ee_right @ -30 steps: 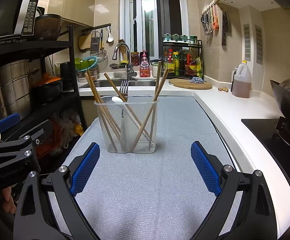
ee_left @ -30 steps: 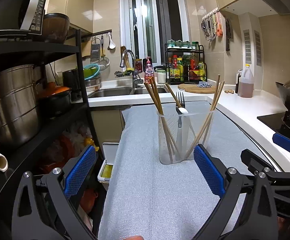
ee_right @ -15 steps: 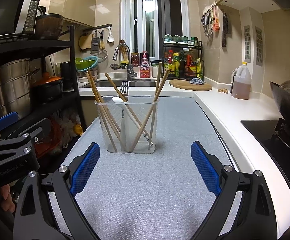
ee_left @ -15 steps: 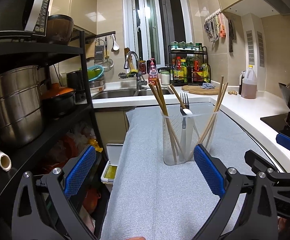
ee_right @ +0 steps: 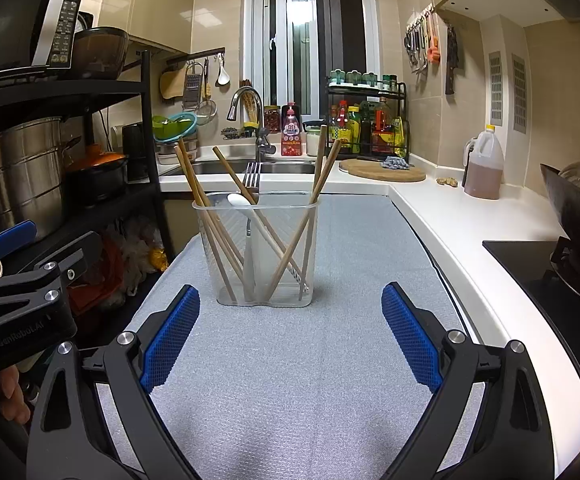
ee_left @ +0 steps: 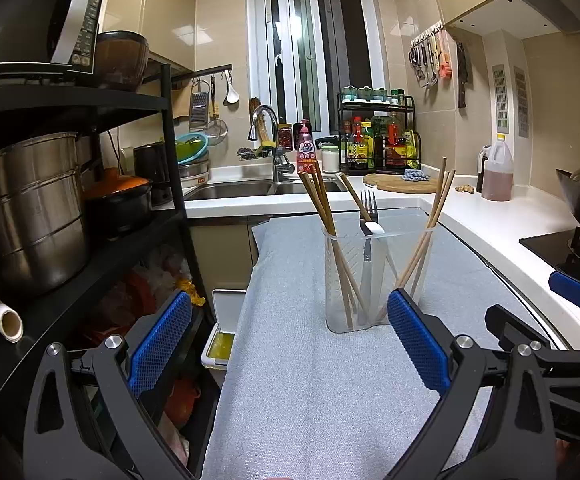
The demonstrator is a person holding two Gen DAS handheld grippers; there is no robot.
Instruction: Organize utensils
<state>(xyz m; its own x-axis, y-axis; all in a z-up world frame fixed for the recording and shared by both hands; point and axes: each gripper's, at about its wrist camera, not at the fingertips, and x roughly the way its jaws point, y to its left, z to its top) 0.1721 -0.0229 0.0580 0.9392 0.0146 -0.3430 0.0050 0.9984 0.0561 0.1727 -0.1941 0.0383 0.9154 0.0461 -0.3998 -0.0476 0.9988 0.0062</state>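
Both the left gripper (ee_left: 290, 344) and right gripper (ee_right: 287, 334) have drawn back from the filled holder (ee_right: 254, 248) ahead, jaws spread and empty, suggesting the sorting is done.

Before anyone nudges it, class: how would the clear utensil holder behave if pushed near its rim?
The clear holder looks thin and light, so probably tippy. Its chopsticks and fork lean above the rim, likely shifting. The textured mat may resist sliding.

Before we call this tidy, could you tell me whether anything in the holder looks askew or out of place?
Nothing is spilled or damaged. In the clear plastic holder, the wooden chopsticks lean apart and cross rather than sit bundled; the metal fork and white spoon stand between them.
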